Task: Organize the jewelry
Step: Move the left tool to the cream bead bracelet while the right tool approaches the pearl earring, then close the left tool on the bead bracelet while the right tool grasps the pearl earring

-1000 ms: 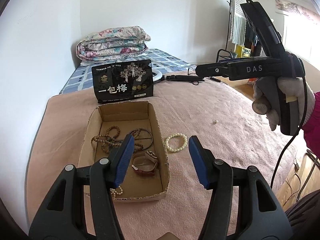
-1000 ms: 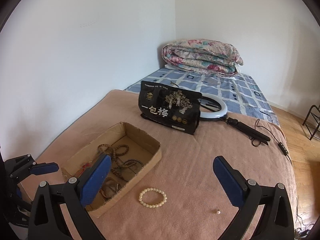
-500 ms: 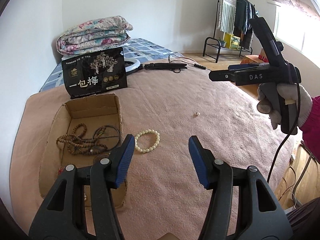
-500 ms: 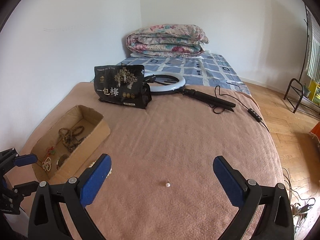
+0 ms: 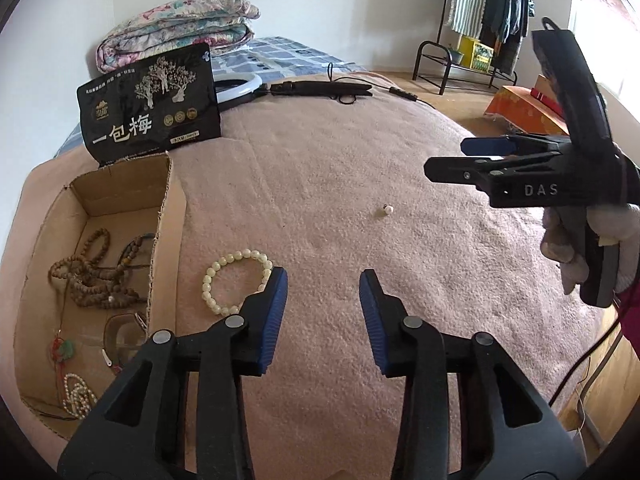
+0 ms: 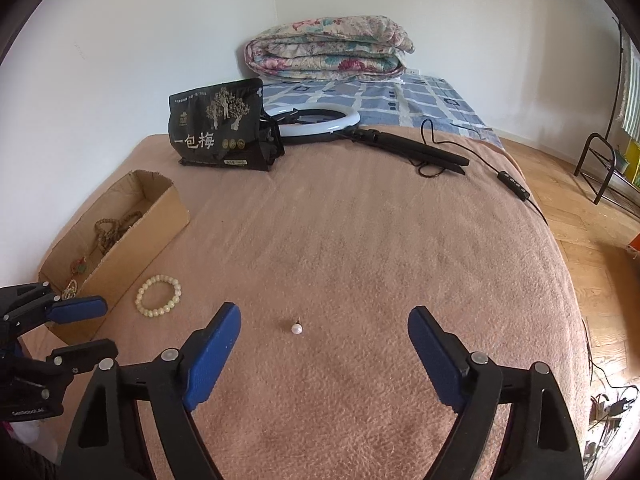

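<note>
Open blanket (image 6: 360, 240): lying bare around the pearl earring (image 6: 296, 328).
Left side: cardboard box (image 5: 168, 216) wall standing up, bead bracelet (image 5: 236, 280) lying just beside it.
Far edge: black snack bag (image 6: 218, 128) and ring light (image 6: 320, 122) blocking.

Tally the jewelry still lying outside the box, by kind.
Bracelet: 1
Pearl: 1
Total: 2
</note>
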The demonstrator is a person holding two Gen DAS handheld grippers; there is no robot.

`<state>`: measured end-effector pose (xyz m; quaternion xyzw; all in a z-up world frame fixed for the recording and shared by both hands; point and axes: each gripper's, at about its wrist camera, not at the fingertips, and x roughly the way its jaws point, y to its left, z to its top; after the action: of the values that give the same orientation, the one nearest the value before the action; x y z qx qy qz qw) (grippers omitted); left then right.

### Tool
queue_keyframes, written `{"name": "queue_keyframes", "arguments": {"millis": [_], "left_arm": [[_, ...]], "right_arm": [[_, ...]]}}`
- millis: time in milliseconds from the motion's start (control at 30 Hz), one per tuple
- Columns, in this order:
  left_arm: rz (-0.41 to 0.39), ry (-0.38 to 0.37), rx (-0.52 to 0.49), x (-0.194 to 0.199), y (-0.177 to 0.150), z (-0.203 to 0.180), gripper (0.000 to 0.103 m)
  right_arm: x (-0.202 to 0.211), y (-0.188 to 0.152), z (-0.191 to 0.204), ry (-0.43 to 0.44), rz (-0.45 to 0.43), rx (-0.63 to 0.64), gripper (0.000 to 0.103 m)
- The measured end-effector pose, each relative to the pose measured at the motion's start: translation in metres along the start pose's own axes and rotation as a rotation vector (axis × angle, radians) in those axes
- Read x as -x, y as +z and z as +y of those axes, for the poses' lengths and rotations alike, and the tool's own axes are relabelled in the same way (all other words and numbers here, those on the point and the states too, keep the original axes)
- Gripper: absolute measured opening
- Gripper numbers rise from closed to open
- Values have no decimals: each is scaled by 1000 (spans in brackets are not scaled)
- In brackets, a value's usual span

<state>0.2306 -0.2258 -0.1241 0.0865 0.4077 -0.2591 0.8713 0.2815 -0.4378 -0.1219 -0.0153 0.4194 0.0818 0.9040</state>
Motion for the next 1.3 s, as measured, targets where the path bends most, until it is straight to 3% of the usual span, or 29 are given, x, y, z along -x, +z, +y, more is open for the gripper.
{"name": "queue_keyframes", "arguments": {"millis": [400, 633, 1000, 1167, 1300], "left_arm": [[78, 86, 67, -53, -1, 21, 34], [106, 111, 59, -68, -3, 26, 34], [124, 73, 74, -76, -4, 34, 29], [113, 67, 71, -76, -5, 34, 7], [103, 56, 81, -74, -6, 33, 6]], "right_arm": [[-53, -23, 15, 102, 102, 114, 40], [-73, -24, 15, 109, 118, 100, 33], [-76, -22, 15, 99, 121, 107, 23], [-78, -22, 16, 98, 126, 111, 16], [-77, -24, 15, 98, 125, 109, 9]]}}
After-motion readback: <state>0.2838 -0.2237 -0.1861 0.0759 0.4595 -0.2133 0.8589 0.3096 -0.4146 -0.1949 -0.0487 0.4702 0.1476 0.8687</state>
